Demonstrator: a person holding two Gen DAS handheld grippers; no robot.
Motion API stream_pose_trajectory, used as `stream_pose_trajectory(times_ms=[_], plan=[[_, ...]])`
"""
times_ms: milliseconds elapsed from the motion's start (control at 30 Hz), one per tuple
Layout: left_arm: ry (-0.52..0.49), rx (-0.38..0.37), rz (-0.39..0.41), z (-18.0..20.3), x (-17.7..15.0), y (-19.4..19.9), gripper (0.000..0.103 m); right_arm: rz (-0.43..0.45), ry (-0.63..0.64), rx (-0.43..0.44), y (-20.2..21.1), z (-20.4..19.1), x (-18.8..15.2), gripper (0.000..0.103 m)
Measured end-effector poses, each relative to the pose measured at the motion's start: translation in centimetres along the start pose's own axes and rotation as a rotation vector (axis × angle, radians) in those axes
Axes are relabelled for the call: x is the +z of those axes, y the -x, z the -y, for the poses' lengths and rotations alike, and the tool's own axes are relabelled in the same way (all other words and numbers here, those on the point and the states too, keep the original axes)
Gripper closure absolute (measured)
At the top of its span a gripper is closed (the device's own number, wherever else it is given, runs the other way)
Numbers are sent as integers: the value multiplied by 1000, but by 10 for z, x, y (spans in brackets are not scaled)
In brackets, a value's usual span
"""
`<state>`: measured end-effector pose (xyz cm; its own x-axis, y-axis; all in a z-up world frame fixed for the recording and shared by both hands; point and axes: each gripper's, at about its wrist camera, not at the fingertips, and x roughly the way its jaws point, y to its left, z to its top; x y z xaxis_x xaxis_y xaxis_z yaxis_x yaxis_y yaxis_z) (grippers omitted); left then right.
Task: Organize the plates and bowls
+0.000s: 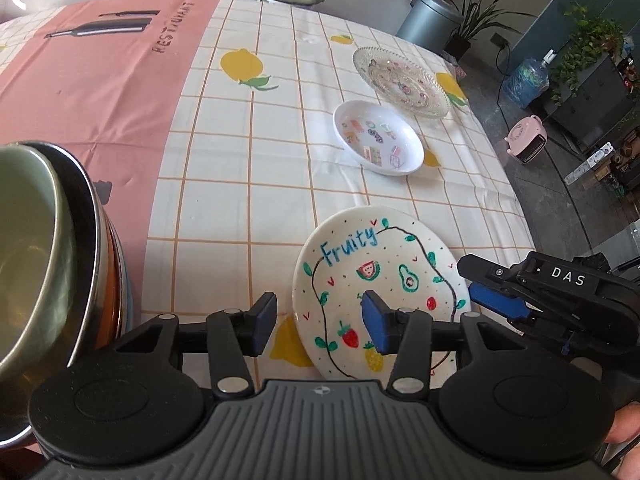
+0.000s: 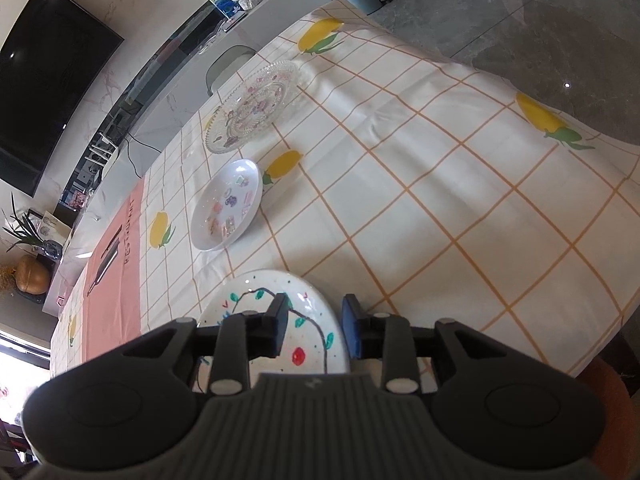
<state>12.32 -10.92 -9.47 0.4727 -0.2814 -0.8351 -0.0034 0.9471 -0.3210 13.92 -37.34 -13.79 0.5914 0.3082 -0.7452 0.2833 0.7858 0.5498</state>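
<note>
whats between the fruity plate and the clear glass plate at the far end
The white sticker dish sits between the Fruity plate and the glass plate, with bare tablecloth around it; both wrist views show this.

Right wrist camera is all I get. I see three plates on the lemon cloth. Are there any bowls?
Observer: Yes. The left wrist view shows a stack of bowls at its left edge, with a green bowl on top.
Operator: Does the dotty plate have words?
Observer: Yes, the painted plate says "Fruity" in blue.
Operator: Where's the other gripper?
Observer: The left gripper is open, astride that plate's left rim, holding nothing.
</note>
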Motion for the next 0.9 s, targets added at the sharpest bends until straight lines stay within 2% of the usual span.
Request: stream_pose_trajectory(times_ms=[167,400,567,900], plan=[[-46,-28,34,12,16,9,44,27,26,-4,9,-8,9,69],[-34,-66,59,28,51,11,44,46,65,3,16,-22,32,65],[19,-101,60,32,82,5,44,53,81,2,14,-32,52,64],[99,-119,33,36,141,-30,44,46,92,-3,-11,-46,95,63]])
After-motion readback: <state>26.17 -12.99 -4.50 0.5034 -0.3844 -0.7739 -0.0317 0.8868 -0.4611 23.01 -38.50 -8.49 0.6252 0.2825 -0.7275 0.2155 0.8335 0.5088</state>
